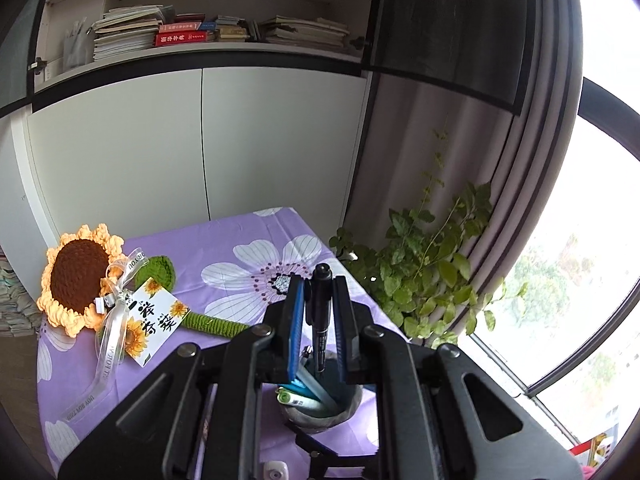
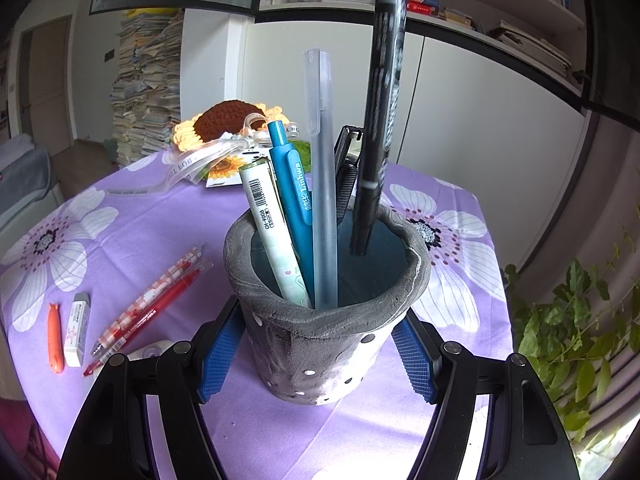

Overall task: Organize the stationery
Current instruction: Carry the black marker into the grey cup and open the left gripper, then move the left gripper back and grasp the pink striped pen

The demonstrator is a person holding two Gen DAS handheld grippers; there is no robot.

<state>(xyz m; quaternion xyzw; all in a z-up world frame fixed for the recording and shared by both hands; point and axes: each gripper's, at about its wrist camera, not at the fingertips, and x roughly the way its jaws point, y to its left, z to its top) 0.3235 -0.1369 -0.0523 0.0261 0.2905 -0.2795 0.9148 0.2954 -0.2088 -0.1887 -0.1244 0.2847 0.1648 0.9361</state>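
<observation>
Black marker (image 1: pixel 321 312), long axis near vertical, pinched between the left gripper (image 1: pixel 318 320) pads, hangs tip-down with its tip inside the rim of the grey pen cup (image 2: pixel 320 312). Right gripper (image 2: pixel 316 356), pads spread, brackets the cup's walls; contact cannot be told.

Teal pen (image 2: pixel 294 196) reads "Linhwa"; white pen (image 2: pixel 272 232) — seemingly "CH-9008"; ribbon (image 1: pixel 105 364) "FOR YOU".

Purple floral table (image 2: pixel 440 420) — grey pen cup (image 2: pixel 320 352), red pens (image 2: pixel 152 304), eraser (image 2: pixel 78 328)
</observation>
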